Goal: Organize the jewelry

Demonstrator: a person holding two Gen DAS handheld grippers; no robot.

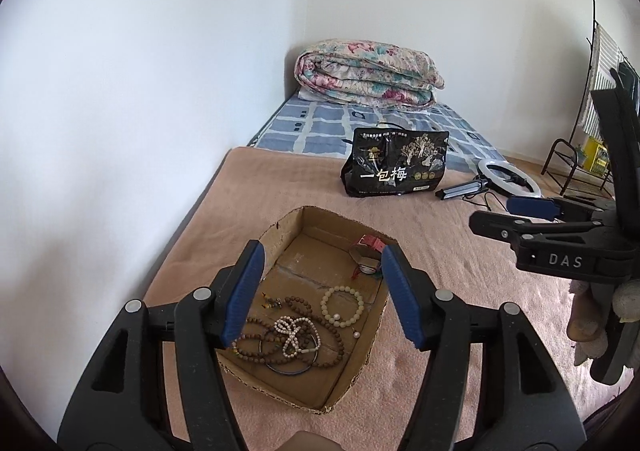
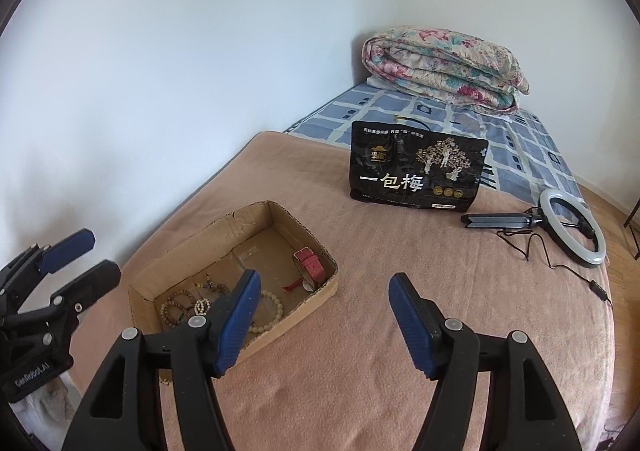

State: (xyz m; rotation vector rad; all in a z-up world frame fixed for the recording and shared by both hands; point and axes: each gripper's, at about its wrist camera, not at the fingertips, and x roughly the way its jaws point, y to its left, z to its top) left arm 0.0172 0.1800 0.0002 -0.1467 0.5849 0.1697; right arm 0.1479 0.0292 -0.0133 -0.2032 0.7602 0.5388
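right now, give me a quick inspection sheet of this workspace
surface: pink fleece blanket over the bed
job's things: shallow brown cardboard box holding a brown wooden bead strand, white bead bracelet, thin dark bangle, pink strap watch
clutter: black snack bag, folded floral quilt
grippers: left tool open over the box; right tool open, beside the box
cables: black cord from white ring light
surroundings: white wall, metal rack
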